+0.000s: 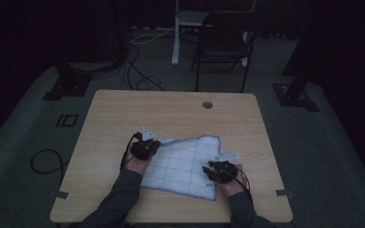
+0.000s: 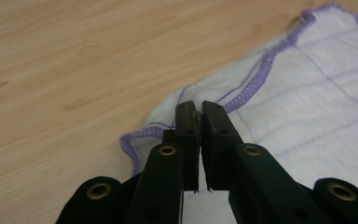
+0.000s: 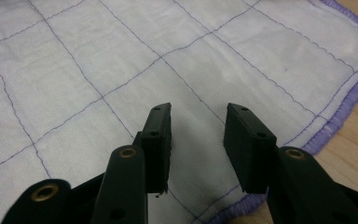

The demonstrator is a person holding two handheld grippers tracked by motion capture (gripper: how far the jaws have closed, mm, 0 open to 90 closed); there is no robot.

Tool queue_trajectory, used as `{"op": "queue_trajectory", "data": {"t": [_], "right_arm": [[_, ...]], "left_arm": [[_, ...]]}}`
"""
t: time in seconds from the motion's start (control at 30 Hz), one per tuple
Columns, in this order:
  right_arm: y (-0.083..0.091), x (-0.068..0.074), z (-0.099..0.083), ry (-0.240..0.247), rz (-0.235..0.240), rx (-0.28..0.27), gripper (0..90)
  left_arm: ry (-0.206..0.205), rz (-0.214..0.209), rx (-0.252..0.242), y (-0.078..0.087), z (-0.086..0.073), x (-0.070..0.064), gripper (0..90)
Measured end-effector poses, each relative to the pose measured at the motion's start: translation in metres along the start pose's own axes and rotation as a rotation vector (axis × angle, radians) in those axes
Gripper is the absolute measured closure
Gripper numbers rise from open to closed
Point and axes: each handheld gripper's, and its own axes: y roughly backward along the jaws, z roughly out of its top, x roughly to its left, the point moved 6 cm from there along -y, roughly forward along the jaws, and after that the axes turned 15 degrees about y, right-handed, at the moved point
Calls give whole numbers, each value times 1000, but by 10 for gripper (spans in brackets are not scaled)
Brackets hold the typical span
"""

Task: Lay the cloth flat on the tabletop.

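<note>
- Your left gripper (image 2: 200,108): jaws pressed together on the purple-stitched hem of the cloth (image 2: 307,93), with a sliver of fabric showing between the tips. In the high view it sits at the cloth's left corner (image 1: 145,147), just off the bare wood.
- Your right gripper (image 3: 198,116): jaws well apart, hovering over white cloth near its purple edge; whether the tips touch the fabric cannot be told. In the high view it hangs over the cloth's near right part (image 1: 218,170).
- The cloth (image 1: 185,164) lies mostly flat on the near middle of the wooden table (image 1: 123,114), white with thin purple grid lines and a purple border, one corner pointing away from you.
- Step in hand, by my reading: getting both grips for a fold or a lift. One corner is taken; the other is not yet.
- Next move calls for shifting your right gripper to the hem, then closing on a single layer.
- Beyond the table: a dark chair (image 1: 225,38) and cables on the floor.
</note>
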Motion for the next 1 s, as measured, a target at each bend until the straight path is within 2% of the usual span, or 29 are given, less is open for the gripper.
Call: {"op": "queue_trajectory", "data": {"t": [0.33,0.5,0.93,1.0], "right_arm": [[0,-3,-1,-13,1,-2,611],[1,-6,-2,-18,-2,0,599],[1,-12,-4,-10,-37,14,579],[2,-13,-5,-11,-43,17,576]], "left_arm": [[13,19,1,-9,20,14,861],[47,29,11,-18,27,23,860],[116,57,42,-30,23,47,849],[116,70,43,-30,22,50,832]]}}
